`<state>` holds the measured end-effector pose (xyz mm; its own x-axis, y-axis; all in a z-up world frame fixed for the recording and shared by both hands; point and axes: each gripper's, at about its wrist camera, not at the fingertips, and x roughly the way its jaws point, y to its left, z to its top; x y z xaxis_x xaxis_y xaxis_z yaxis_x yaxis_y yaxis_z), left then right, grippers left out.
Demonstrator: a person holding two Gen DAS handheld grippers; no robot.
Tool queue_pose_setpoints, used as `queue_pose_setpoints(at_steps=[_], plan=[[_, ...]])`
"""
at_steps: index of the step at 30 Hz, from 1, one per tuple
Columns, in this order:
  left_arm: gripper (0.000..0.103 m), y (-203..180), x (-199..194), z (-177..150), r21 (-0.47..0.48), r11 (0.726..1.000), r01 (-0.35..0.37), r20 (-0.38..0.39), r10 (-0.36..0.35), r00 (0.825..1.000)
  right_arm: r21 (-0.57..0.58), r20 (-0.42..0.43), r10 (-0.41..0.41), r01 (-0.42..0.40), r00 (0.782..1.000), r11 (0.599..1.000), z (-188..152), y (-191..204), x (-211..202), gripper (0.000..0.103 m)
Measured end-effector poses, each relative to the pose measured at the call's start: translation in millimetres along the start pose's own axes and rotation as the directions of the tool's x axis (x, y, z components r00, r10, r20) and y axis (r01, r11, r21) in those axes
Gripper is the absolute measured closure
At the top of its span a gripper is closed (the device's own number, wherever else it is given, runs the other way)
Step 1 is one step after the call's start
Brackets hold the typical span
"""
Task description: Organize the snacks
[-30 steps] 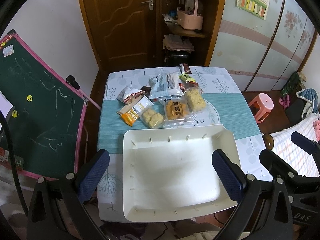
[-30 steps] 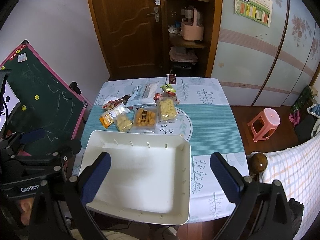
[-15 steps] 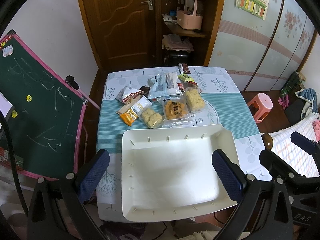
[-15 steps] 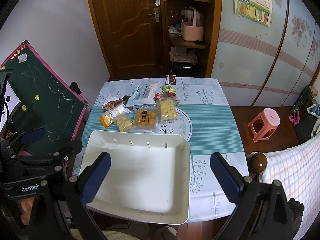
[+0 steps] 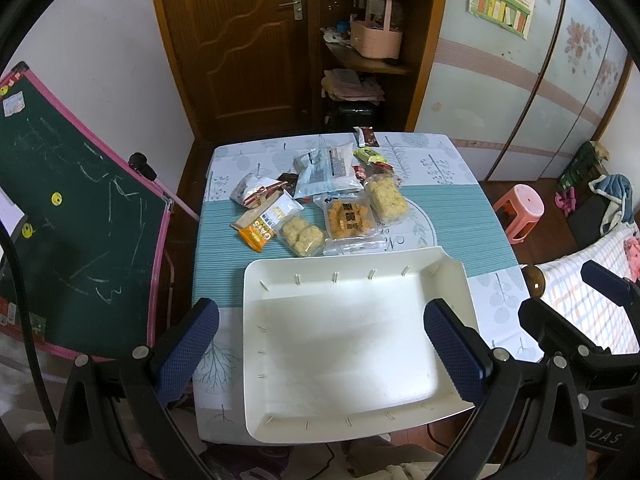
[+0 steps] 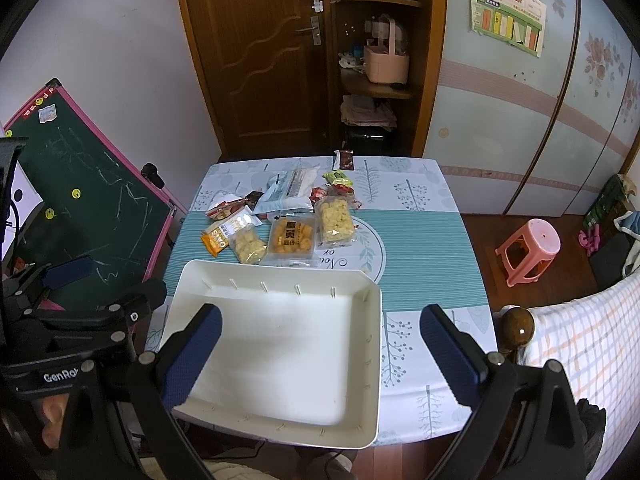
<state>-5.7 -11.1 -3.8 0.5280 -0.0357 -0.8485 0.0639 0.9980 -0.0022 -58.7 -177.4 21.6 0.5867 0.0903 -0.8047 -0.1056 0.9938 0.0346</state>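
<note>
Chalkboard: one green board with a pink frame leans at the far left, beside the table.
Left gripper: one, held above the near end of the table, its two blue-padded fingers spread wide, gripping nothing.
Table: one, covered with a teal and white leaf-print cloth.
Tray: one white tray, empty, on the near part of the table, its near edge overhanging slightly.
Snacks: all lie in a loose cluster on the table just beyond the tray's far rim; none is in the tray.
Front row, left to right: one orange packet; one clear pack of pale puffs; one clear pack of orange pieces; one clear pack of yellow crisped cake.
Back row: one silver and red bag; one large pale blue pouch; one green packet; one dark red packet at the far edge. Smaller wrappers tucked between them are too hidden to count.
Right gripper: one, also above the near end, its two blue-padded fingers wide apart and empty.
Stool: one pink stool on the floor to the right.
</note>
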Motion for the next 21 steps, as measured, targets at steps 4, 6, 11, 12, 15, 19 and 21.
queue_pose_setpoints(at_steps=[4,6,11,12,15,19,21], plan=[[0.001,-4,-3,2,0.017,1.0,-0.01,0.009,0.009,1.0,0.007,0.021,-0.001,0.001,1.0,1.0,4,1,-4,0.003],[0.001,-2,-4,5,0.013,1.0,-0.004,0.007,0.004,1.0,0.012,0.024,-0.003,0.002,1.0,1.0,5,-1,-3,0.003],[0.001,13,2,17,-0.012,1.0,0.014,-0.008,-0.014,1.0,0.018,0.017,-0.007,0.006,1.0,1.0,7,-3,2,0.003],[0.001,14,2,18,-0.012,1.0,0.015,-0.008,-0.015,1.0,0.016,0.018,-0.007,0.006,1.0,1.0,7,-3,3,0.003],[0.001,21,5,23,-0.015,1.0,0.02,-0.01,-0.02,1.0,0.016,0.019,-0.006,0.006,1.0,1.0,11,-2,7,0.003],[0.001,35,12,33,-0.015,0.999,0.03,-0.009,-0.03,1.0,0.037,0.013,-0.006,0.006,1.0,0.999,20,2,16,0.003],[0.001,43,16,38,-0.011,0.999,0.03,-0.008,-0.03,1.0,0.053,0.01,-0.008,0.008,1.0,0.999,25,4,21,0.003]])
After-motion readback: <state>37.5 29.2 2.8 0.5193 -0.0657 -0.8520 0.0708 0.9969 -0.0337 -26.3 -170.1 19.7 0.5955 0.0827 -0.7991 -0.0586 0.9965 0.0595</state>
